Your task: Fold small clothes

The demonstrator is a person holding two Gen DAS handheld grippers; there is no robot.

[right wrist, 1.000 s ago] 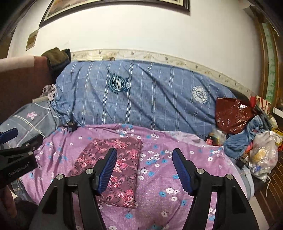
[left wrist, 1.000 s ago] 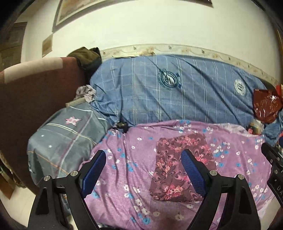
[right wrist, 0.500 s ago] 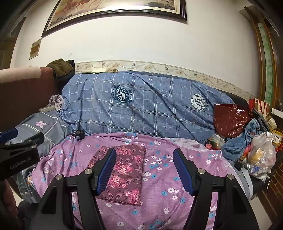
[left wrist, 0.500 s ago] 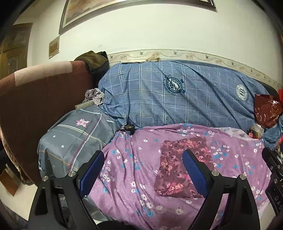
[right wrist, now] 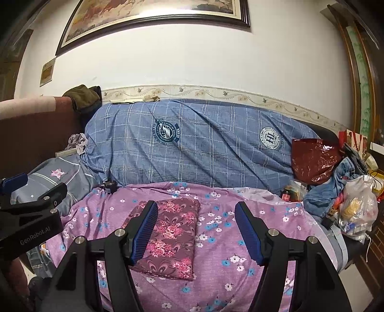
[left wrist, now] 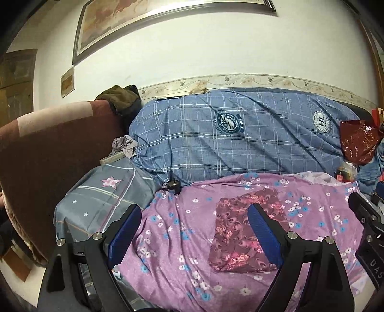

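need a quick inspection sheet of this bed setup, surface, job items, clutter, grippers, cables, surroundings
surface: purple floral bedsheet, spread, lightly wrinkled.
job's things: maroon floral garment, folded into a flat rectangle on the sheet.
clutter: red plastic bag, clear plastic bag and blue cloth piled at the right end; grey star-print pillow at the left.
grippers: left gripper and right gripper both open, empty, above the sheet.
cables: nothing seen.
surroundings: blue plaid bolster along a white wall, framed picture above, brown headboard at left.
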